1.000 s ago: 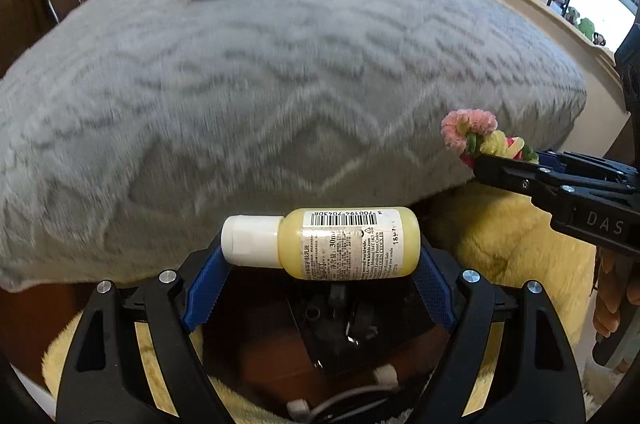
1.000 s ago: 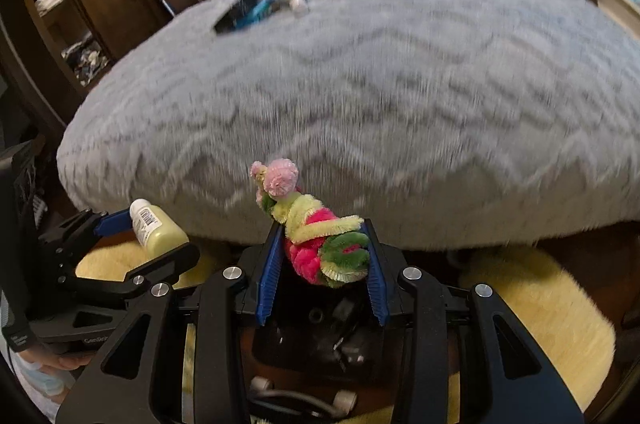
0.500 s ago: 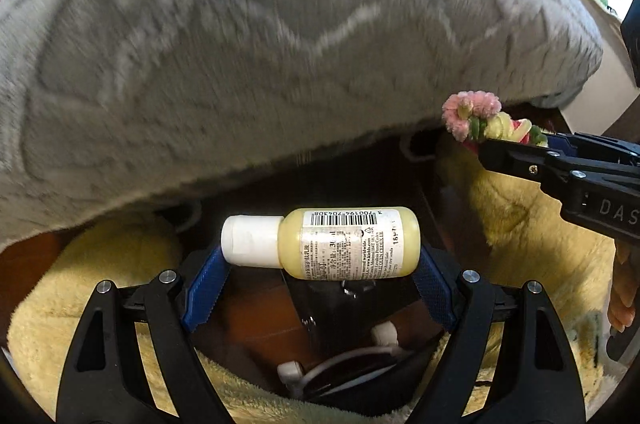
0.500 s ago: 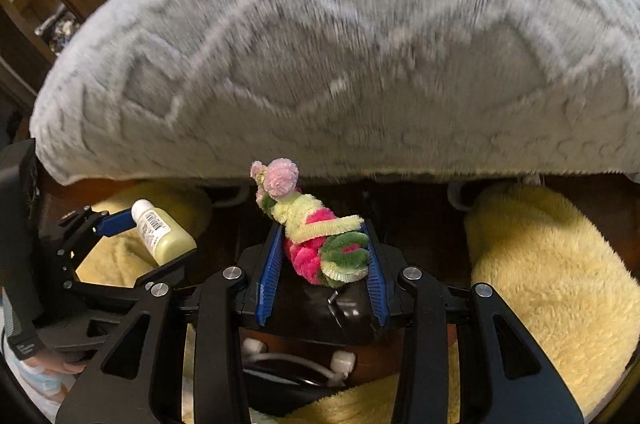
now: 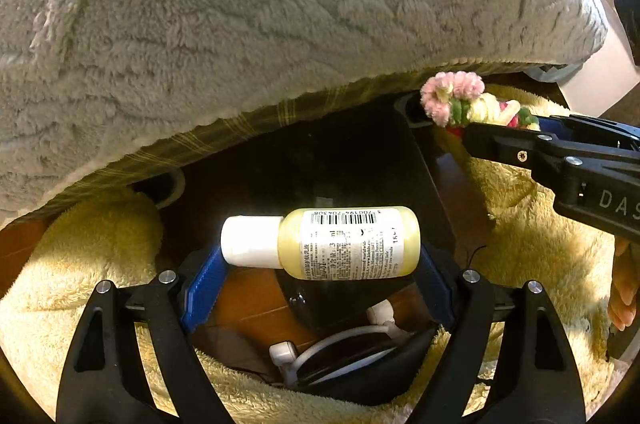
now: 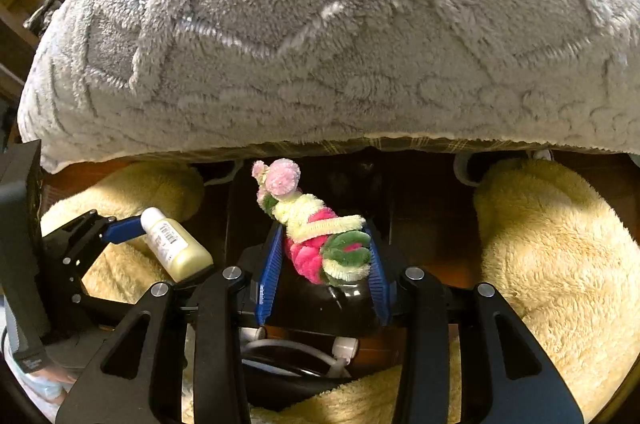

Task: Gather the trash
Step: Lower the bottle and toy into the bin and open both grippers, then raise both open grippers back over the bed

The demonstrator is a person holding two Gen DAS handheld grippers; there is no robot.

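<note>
My left gripper [image 5: 316, 264] is shut on a small yellow bottle [image 5: 344, 242] with a white cap, held crosswise between the blue pads. It also shows in the right wrist view [image 6: 176, 244]. My right gripper [image 6: 322, 260] is shut on a pink, green and cream pipe-cleaner flower [image 6: 316, 228], seen too in the left wrist view [image 5: 460, 102]. Both grippers hang low at the foot of the bed over a black bin [image 5: 360, 164] with a white handle [image 5: 340, 340].
The grey fleece blanket [image 6: 320, 24] on the bed fills the upper view and overhangs the edge. A fluffy yellow rug [image 6: 560, 256] lies on the brown wood floor [image 5: 248, 308] on both sides of the bin.
Both grippers have dropped and tilted down from the bed top to its foot. The bed's surface and items on it have left view; the bin and rug now show.
</note>
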